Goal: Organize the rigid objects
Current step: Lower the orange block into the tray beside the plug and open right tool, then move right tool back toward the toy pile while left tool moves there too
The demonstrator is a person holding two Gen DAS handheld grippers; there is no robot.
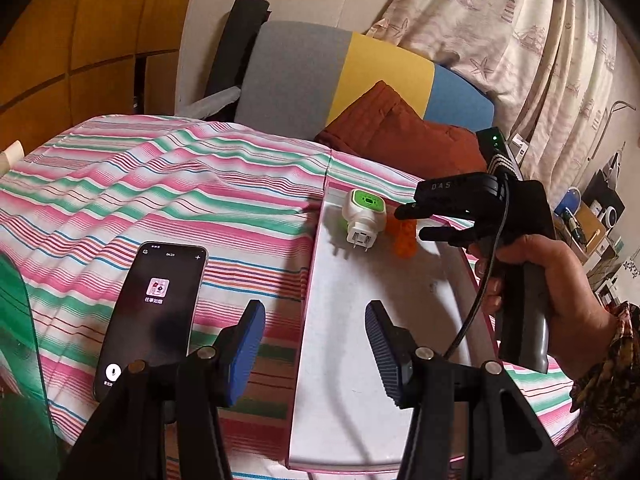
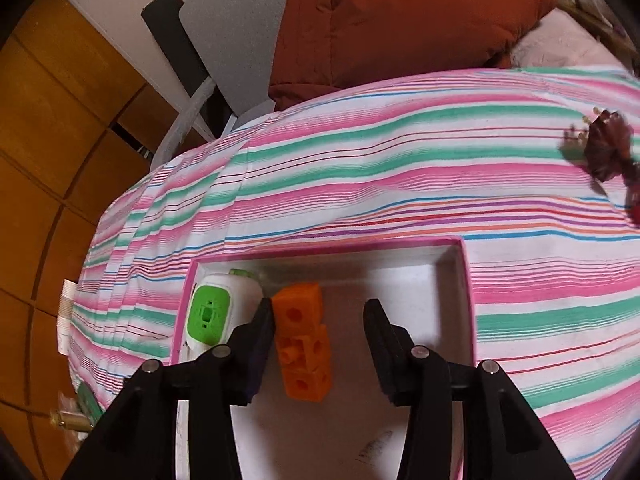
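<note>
The orange block stack (image 2: 305,350) lies in the pink-rimmed box (image 2: 466,304) on the striped bed, beside the green-faced plug (image 2: 210,314); right tongs (image 2: 320,344) part-open around it, gripping nothing; withdraw straight upward, avoiding nudges; left tongs (image 1: 316,354) open, empty.

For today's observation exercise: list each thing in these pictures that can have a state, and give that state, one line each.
Phone: screen lit, lying flat on the striped cloth.
Pink-rimmed box: open, no lid on it.
White and green plug: lying on its side in the box.
Orange block piece: lying in the box, between open jaws.
Right gripper: open.
Left gripper: open, empty.
</note>
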